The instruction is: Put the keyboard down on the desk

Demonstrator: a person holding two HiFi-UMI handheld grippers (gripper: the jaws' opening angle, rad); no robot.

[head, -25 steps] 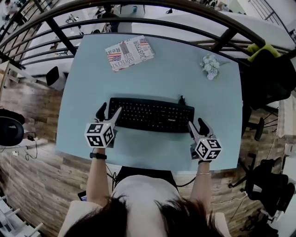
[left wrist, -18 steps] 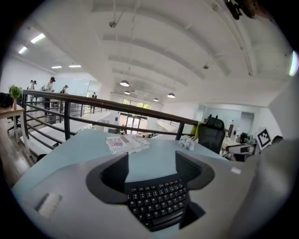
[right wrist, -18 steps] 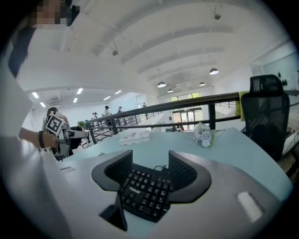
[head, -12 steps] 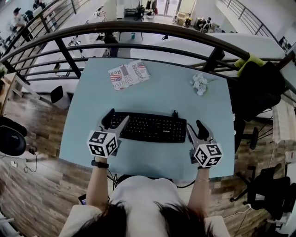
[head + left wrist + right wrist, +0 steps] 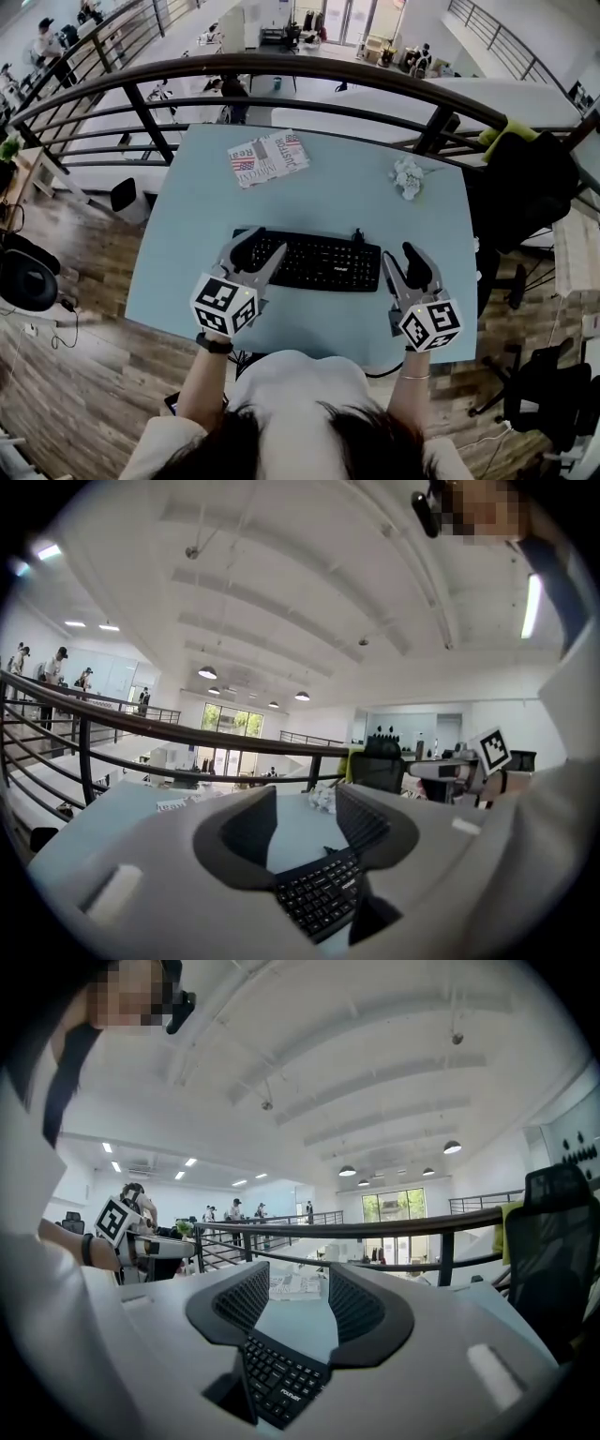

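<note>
Keyboard: I see the black rectangular plastic keyboard (image 5: 323, 261) lying flat on the pale blue desk top (image 5: 347, 197). It sits toward my edge, with its long side running across in front of me.
Left gripper: My left gripper (image 5: 255, 248) is at the keyboard's left end. Its jaws are closing with a clear gap between them. The left gripper view shows the keyboard's end low between them, and I see neither pad pressing on it, so nothing is held.
Right gripper: My right gripper (image 5: 401, 262) is at the keyboard's right end. Its jaws stand wide and are just starting to close. The keyboard's end shows down between them, and there is no grip here either.
Far side of desk: A folded newspaper with a flag print (image 5: 269, 157) lies far left, well apart from the keyboard. A small white crumpled bunch (image 5: 408, 175) sits far right.
Beyond the desk: A dark metal railing (image 5: 281, 66) curves past the far edge.
</note>
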